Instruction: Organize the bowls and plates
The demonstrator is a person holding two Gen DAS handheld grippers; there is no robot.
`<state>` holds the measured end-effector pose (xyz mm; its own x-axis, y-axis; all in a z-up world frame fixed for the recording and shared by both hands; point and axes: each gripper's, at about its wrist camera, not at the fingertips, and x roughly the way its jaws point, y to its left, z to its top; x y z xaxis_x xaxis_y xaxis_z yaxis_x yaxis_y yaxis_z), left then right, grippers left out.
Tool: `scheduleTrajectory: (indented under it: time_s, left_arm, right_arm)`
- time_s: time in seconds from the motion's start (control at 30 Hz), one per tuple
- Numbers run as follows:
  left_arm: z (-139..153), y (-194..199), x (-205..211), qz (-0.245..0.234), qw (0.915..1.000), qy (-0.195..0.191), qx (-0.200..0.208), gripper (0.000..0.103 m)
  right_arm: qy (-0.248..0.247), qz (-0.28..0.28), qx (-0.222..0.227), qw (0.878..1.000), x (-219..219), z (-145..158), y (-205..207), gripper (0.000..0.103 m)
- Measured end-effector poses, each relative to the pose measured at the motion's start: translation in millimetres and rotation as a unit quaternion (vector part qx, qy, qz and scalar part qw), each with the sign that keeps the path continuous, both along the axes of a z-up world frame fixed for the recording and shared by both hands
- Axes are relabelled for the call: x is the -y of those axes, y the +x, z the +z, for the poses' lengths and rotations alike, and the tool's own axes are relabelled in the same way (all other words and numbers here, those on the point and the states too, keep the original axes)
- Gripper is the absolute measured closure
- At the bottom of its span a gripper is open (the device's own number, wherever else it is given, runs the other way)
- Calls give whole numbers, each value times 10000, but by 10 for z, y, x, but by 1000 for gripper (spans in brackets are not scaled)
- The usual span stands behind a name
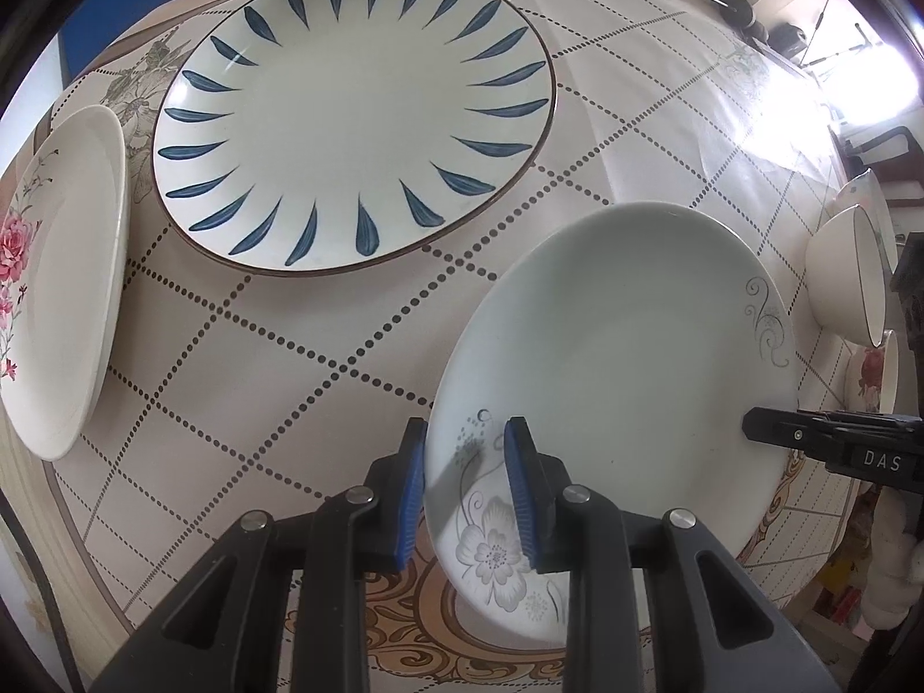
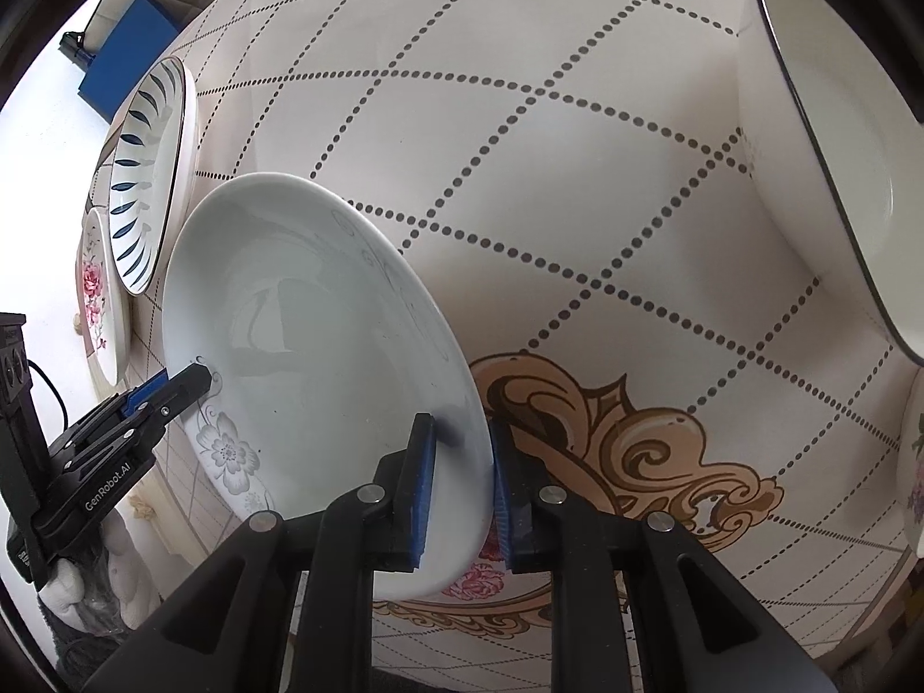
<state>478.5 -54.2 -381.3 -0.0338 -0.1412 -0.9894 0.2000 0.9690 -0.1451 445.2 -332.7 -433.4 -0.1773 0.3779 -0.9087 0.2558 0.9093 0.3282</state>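
Plate (image 1: 623,358) with the grey flower print is carried between both claws, clear of the tablecloth (image 1: 323,346) on its right side as far as the right wrist view shows. Your left gripper (image 1: 465,491) straddles the near rim by the flower, one blue pad over the face and one outside the edge, jaws narrow and clamped on the plate. Your right gripper (image 2: 462,496) pinches the opposite rim the same way, jaws narrow, holding the plate.

Position: the plate sits tilted, near the table's front edge, with the blue-leaf plate (image 1: 352,121) beyond it and the pink-rose plate (image 1: 58,277) off to the left. Two bowls (image 1: 854,265) stand nested at the right; a third piece with a rose print lies just below them.

Risks, judged from here:
- Both grips bite only the thin rim. If your hands drift apart or twist unequally, one pad could slide off the glaze and the plate would swing from the other claw.
- Lowering onto the blue-leaf plate at this tilt would land one edge first; expect a chip or a skid.
- The bowls sit close on the right; a wide swing that way could clip them.
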Motion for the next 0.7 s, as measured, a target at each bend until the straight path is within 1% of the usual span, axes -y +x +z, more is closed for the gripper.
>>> scheduleTrajectory:
  time_s: [0.03,0.07,0.1,0.13,0.17,0.27,0.37,0.47,0.53,0.57,0.6,0.67,0.7]
  left_arm:
    - [3,31,0,8,10000,15,-1,79]
    - [27,6,-29,15,10000,33,8,79]
    - [-18,-34,43,18,10000,61,10,79]
    - [-2,-114,15,21,10000,79,6,79]
    - [16,-232,-65,32,10000,80,8,79]
    - [54,-250,-54,99,9999,96,15,79]
    - [-27,-302,-99,237,9995,202,71,79]
    - [103,-338,-169,369,9984,363,234,78]
    - [196,-358,-248,556,9974,396,251,78]
    - [252,-375,-296,654,9969,354,265,78]
    - [315,-392,-347,741,9962,338,301,78]
    - [453,-443,-445,899,9946,305,418,77]
    - [532,-471,-497,991,9934,273,505,75]
  right_arm:
    - [-7,16,7,10000,-6,7,-30,83]
    - [-24,29,7,10000,-106,-2,6,83]
    - [-44,32,-4,10000,-265,-8,35,83]
    - [-54,36,-18,10000,-264,-4,45,82]
    - [-81,34,-30,10000,-363,-32,26,82]
    - [-156,99,-43,9998,-447,-40,29,82]
    - [-247,207,-23,9995,-525,-6,26,82]
    - [-385,393,68,9985,-566,89,30,81]
    - [-477,492,122,9976,-617,159,32,76]
    - [-507,552,162,9971,-641,200,31,69]
    - [-556,628,218,9962,-667,246,31,58]
    - [-705,793,390,9936,-721,367,5,50]
    - [-772,871,490,9920,-763,436,10,47]
